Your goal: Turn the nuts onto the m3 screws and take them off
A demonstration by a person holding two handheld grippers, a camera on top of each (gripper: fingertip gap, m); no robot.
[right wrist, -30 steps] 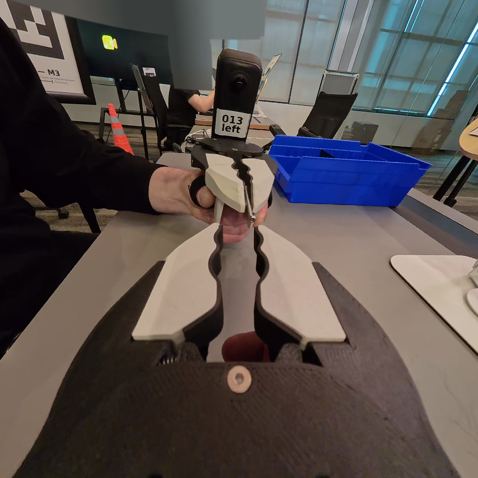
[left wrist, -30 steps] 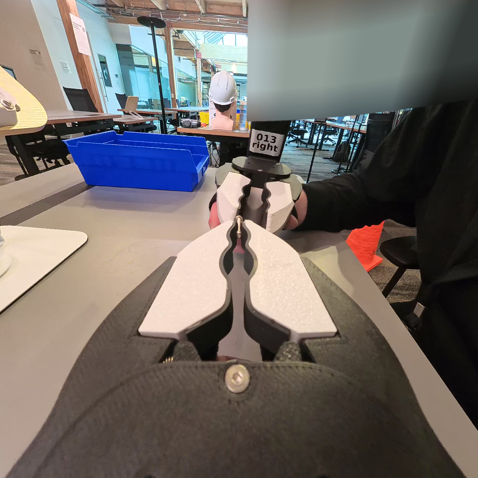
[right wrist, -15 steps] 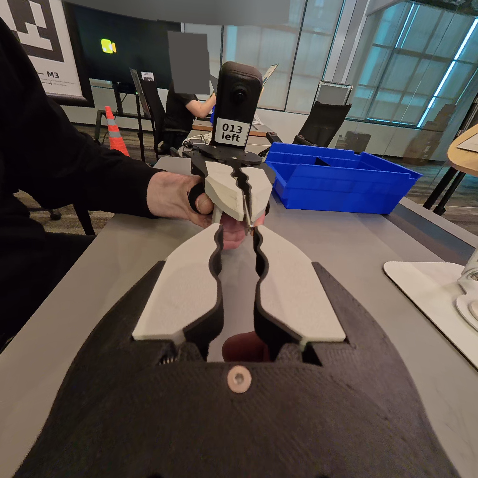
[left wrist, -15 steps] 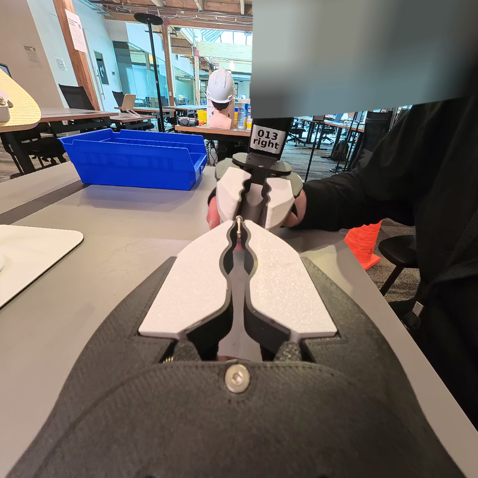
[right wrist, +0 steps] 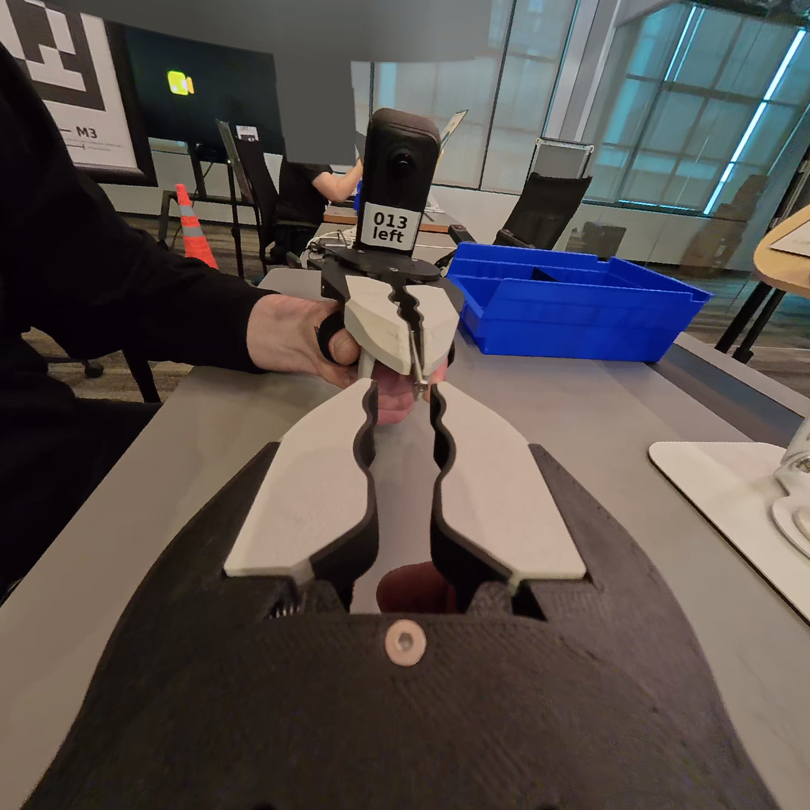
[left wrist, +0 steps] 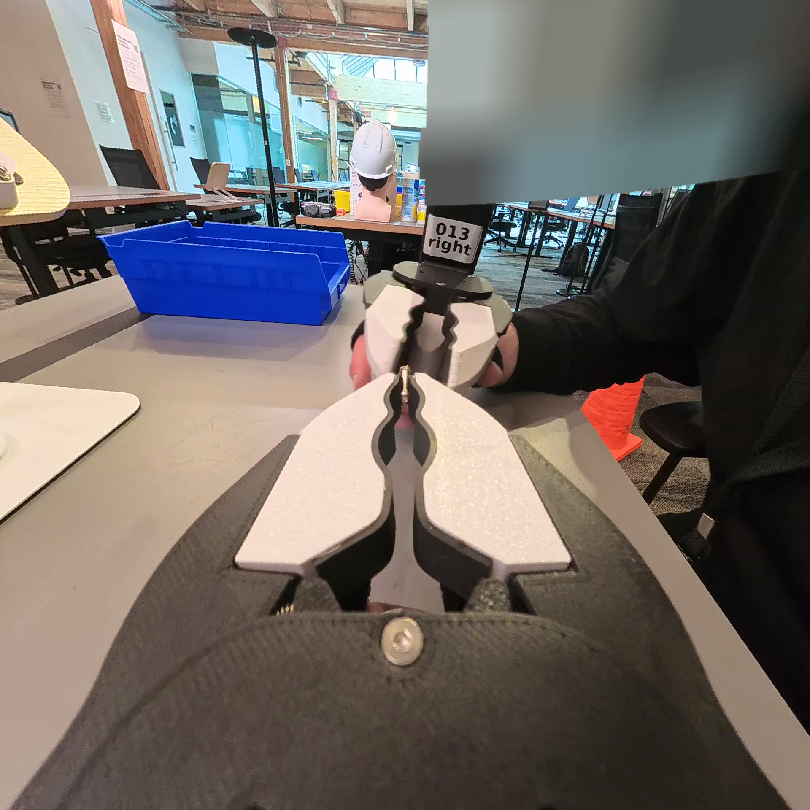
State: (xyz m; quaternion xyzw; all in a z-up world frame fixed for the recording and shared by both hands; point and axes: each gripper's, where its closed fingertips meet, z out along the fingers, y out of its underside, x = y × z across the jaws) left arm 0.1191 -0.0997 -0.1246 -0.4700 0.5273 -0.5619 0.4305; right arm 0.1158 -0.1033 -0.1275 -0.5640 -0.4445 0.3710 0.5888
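My left gripper is shut on a thin metal M3 screw, pinched at the fingertips and held above the grey table. In the right wrist view the left gripper faces me and the screw sticks out of its tips toward me, with a small nut or head at its end. My right gripper is open and empty. The screw's end sits between its fingertips, close to the right finger. The right gripper also shows just behind the screw.
A blue bin stands on the table behind the grippers. A white mat lies at the side with a clear glass object on it. An orange cone stands on the floor past the table edge. My two grippers' fingertips are within a few centimetres of each other.
The two grippers have shifted slightly while staying tip to tip. The left stays shut on the screw and the right stays open around its end.
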